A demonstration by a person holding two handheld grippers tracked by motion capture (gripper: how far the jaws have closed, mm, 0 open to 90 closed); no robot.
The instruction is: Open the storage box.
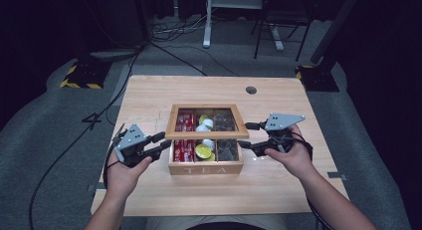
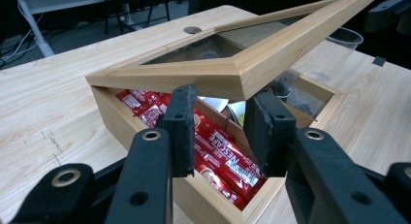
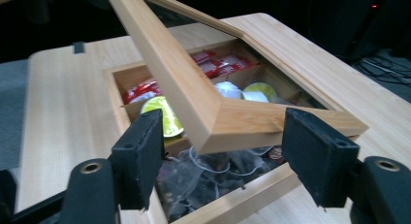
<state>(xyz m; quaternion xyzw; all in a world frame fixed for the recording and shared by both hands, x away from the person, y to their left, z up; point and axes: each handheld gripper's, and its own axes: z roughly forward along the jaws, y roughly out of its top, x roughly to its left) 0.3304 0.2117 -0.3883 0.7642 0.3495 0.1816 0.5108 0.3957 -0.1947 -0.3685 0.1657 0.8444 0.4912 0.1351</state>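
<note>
A wooden tea box (image 1: 205,169) stands mid-table with its glass-paned lid (image 1: 206,135) lifted at the front. My left gripper (image 1: 161,142) sits at the lid's front left corner. In the left gripper view its pads (image 2: 181,122) close against that corner of the lid (image 2: 194,73), above red sachets (image 2: 228,161). My right gripper (image 1: 251,135) stands open at the front right corner. In the right gripper view its jaws straddle the lid (image 3: 165,59) with gaps on both sides. Under it lie a yellow capsule (image 3: 165,115) and bagged tea (image 3: 213,178).
The light wooden table (image 1: 149,95) has a round cable hole (image 1: 251,89) at the back right. Black cables trail over the grey floor at the left. Stand feet with yellow-black tape (image 1: 82,80) and a white desk leg (image 1: 206,41) lie beyond the far edge.
</note>
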